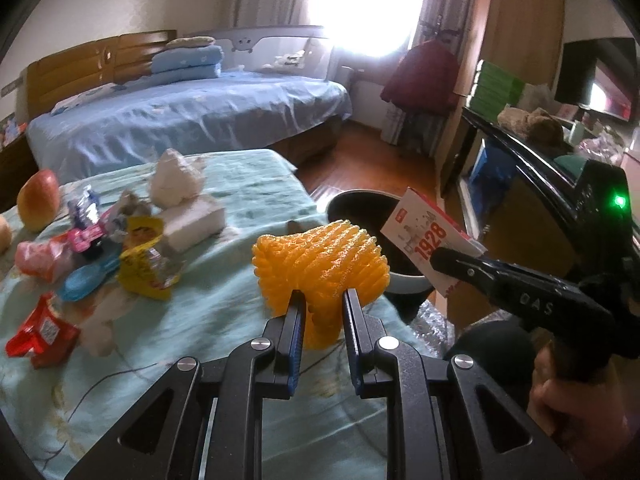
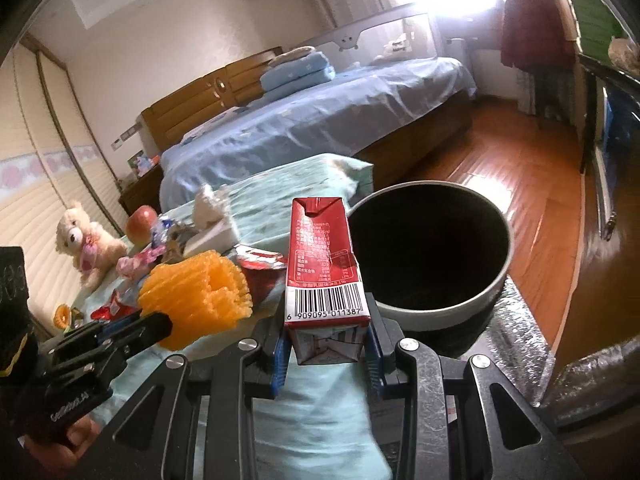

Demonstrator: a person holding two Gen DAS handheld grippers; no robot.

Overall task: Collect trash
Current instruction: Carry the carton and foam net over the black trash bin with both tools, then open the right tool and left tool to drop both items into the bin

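My left hand-held gripper (image 1: 322, 300) clamped on orange foam net (image 1: 320, 264), my right hand-held gripper (image 2: 328, 336) gripping red carton (image 2: 324, 264), dark bin (image 2: 428, 248) just off desk (image 1: 224, 292) edge.

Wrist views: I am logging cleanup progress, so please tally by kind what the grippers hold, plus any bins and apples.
Orange foam net: 1, in the left gripper
Red carton: 1, in the right gripper
Bin: 1
Apple: 1
Total: 4
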